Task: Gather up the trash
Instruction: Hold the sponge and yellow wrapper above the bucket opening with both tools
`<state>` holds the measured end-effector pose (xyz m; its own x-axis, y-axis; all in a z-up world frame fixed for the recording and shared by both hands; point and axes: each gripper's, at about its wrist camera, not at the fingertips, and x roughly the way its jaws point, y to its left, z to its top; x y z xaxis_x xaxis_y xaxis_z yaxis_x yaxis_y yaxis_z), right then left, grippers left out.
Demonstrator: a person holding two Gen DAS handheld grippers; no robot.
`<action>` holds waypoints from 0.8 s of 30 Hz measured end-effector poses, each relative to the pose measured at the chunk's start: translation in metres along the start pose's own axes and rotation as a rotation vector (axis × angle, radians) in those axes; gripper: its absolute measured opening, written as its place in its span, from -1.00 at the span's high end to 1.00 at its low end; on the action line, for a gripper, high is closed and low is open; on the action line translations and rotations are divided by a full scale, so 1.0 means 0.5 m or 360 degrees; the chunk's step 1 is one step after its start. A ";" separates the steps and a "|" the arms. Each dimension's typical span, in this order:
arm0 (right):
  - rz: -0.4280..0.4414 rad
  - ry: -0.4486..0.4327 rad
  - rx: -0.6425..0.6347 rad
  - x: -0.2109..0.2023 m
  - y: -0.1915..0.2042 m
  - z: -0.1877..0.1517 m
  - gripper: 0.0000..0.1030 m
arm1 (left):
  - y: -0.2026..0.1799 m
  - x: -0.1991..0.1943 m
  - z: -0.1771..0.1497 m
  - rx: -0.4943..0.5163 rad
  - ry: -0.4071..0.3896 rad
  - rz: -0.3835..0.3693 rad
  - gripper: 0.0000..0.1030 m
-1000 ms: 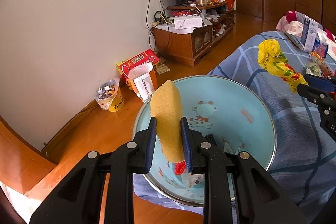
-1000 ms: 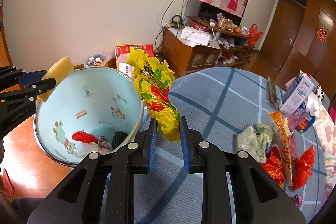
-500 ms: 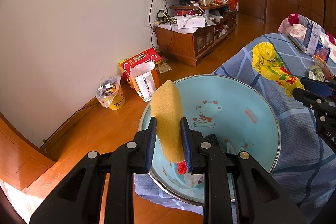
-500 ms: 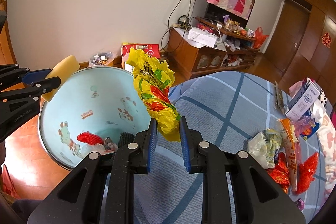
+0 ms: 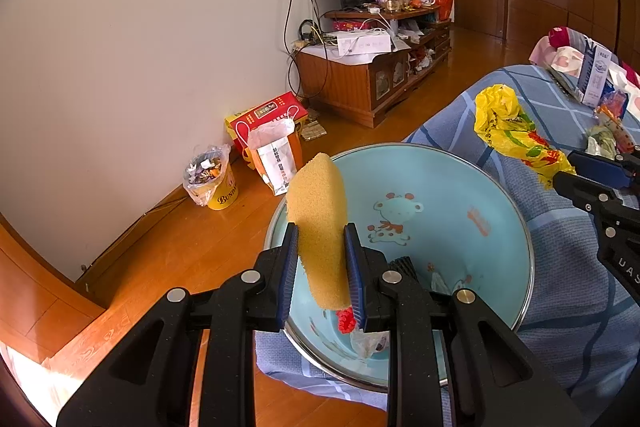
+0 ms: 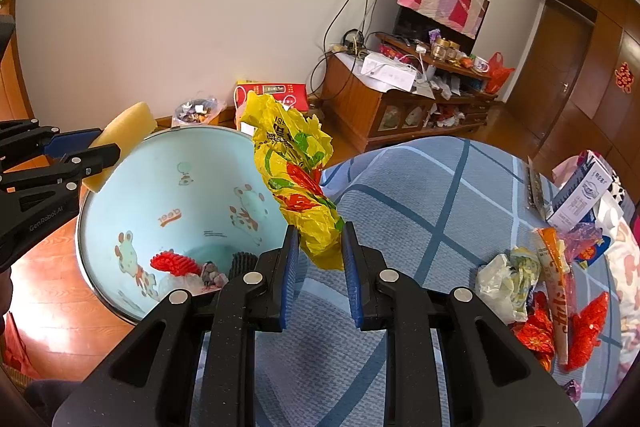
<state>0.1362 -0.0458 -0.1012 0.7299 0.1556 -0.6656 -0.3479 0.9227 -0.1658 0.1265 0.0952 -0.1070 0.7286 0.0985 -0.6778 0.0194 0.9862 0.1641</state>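
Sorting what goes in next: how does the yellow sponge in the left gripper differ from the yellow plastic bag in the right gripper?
The sponge is plain, smooth-edged and thick, keeping its shape; the plastic bag is crumpled, thin and printed in red and green. The sponge is at the blue basin's rim; the bag is beside the basin, over the blue bedcover. Both are yellow, each clamped in a gripper: left, right.

White wall [image 5: 140, 27], wooden floor [image 5: 168, 251], cluttered wooden cabinet [image 6: 376, 99], brown door [image 6: 560, 59]
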 end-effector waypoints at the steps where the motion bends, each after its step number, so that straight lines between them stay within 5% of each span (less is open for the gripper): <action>1: 0.0001 0.0000 0.0001 0.000 0.000 0.000 0.56 | 0.000 0.000 0.000 0.0002 -0.0002 0.0002 0.55; 24: 0.0016 0.0001 -0.0028 0.002 0.016 0.006 0.56 | -0.002 -0.006 0.003 -0.0002 -0.0002 -0.0003 0.55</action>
<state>0.1362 -0.0373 -0.1010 0.7262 0.1646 -0.6675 -0.3655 0.9147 -0.1722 0.1253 0.0940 -0.1042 0.7294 0.0964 -0.6773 0.0198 0.9866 0.1617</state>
